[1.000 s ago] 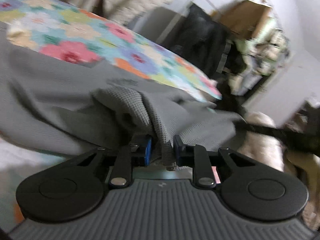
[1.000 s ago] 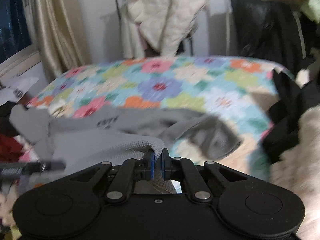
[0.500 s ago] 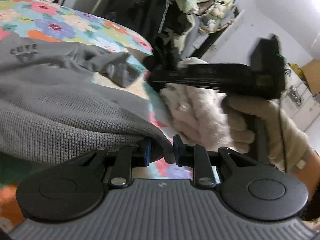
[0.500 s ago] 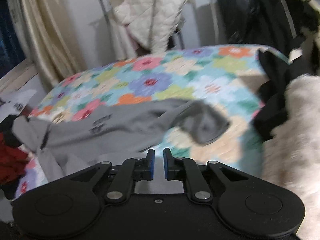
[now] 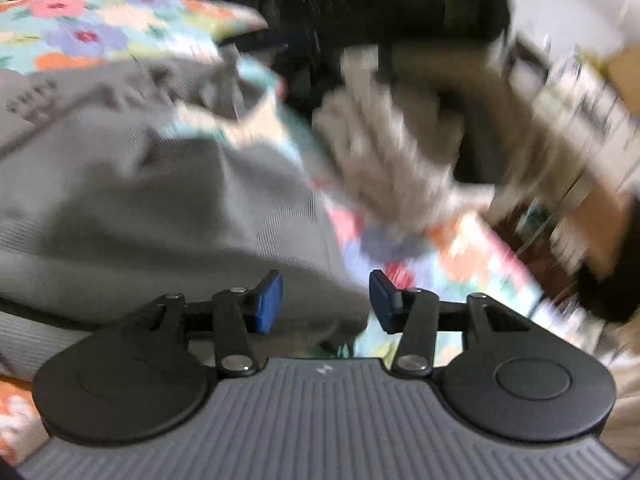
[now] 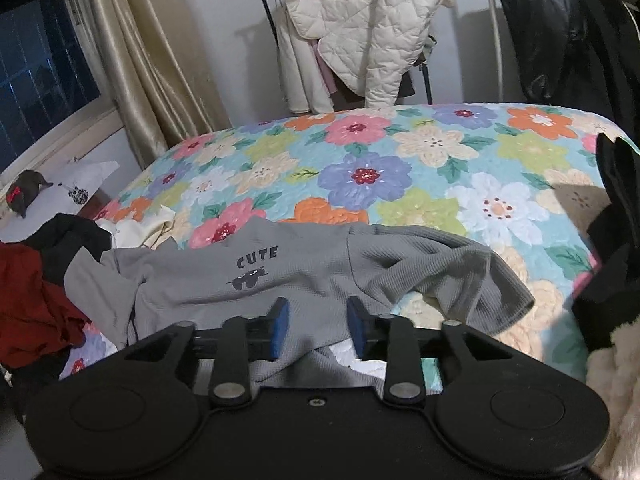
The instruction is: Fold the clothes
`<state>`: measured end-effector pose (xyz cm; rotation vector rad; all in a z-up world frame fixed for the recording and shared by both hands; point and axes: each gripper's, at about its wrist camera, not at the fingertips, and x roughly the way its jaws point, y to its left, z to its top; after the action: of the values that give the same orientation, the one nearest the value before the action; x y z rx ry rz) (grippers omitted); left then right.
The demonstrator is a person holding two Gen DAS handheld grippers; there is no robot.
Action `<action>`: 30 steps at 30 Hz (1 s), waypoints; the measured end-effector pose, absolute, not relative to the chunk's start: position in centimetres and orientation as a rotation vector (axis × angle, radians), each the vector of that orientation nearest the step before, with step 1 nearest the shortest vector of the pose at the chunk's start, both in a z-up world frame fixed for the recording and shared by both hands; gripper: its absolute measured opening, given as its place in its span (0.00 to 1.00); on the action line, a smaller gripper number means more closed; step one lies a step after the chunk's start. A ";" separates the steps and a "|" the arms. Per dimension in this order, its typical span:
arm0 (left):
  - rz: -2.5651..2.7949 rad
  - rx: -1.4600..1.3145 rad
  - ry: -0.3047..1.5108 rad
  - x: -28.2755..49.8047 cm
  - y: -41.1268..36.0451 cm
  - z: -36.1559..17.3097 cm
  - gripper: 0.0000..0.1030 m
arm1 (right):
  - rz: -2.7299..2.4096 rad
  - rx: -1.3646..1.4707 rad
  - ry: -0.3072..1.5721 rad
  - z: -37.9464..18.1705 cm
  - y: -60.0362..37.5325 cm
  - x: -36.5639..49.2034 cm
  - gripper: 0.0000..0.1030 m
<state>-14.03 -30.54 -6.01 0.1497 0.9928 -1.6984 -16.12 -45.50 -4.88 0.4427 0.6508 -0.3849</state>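
Shirt (image 6: pixel 304 276) rumpled at bed's (image 6: pixel 400 176) near edge; left gripper (image 5: pixel 325 300), right gripper (image 6: pixel 317 326) both wide, empty. Flatten sleeves before creasing.

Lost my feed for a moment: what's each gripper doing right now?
Left gripper: open, holding nothing, over the grey shirt.
Right gripper: open, holding nothing, grey shirt lying free on the bed.

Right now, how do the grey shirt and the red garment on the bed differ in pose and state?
The grey shirt lies spread across the floral bedspread, its CUTE print facing up; the red garment sits crumpled in a heap at the bed's left edge. The grey shirt lies right ahead of the open right gripper and left gripper; the red garment is off to the side of both. Neither is folded or gripped.
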 end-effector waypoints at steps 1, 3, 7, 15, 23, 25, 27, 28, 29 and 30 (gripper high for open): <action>-1.665 0.106 0.976 -12.5 -29.8 -5.6 0.52 | -0.382 0.442 0.657 -5.0 -45.7 -15.8 0.41; -1.598 0.021 0.942 -9.4 -28.4 -4.7 0.56 | -0.374 0.438 0.672 -5.1 -46.0 -14.8 0.45; -1.314 0.042 0.857 -3.8 -26.1 -4.4 0.59 | -0.350 0.411 0.712 -5.3 -47.1 -12.1 0.48; -0.864 0.129 0.769 9.9 -22.4 -3.5 0.60 | -0.107 0.247 0.809 -5.2 -47.4 -1.6 0.57; -0.823 0.225 0.712 12.6 -25.4 -7.2 0.62 | -0.042 0.154 0.922 -10.1 -47.9 7.1 0.57; -0.817 0.231 0.725 13.1 -25.2 -8.6 0.65 | -0.037 0.150 0.925 -10.9 -48.4 8.0 0.57; -0.801 0.226 0.748 13.7 -25.2 -10.1 0.67 | -0.032 0.147 0.929 -11.6 -48.9 9.0 0.57; -0.798 0.214 0.768 14.0 -25.2 -10.8 0.70 | -0.030 0.145 0.930 -12.0 -49.1 9.4 0.59; -0.794 0.201 0.789 14.3 -25.2 -11.5 0.73 | -0.027 0.143 0.932 -12.4 -49.4 9.9 0.62; -0.798 0.194 0.800 14.5 -25.3 -12.0 0.76 | -0.025 0.142 0.933 -12.8 -49.6 10.3 0.63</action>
<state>14.49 -25.31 -11.99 0.1942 0.7995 -0.7983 10.35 -49.62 -12.79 0.1418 0.9334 -0.0247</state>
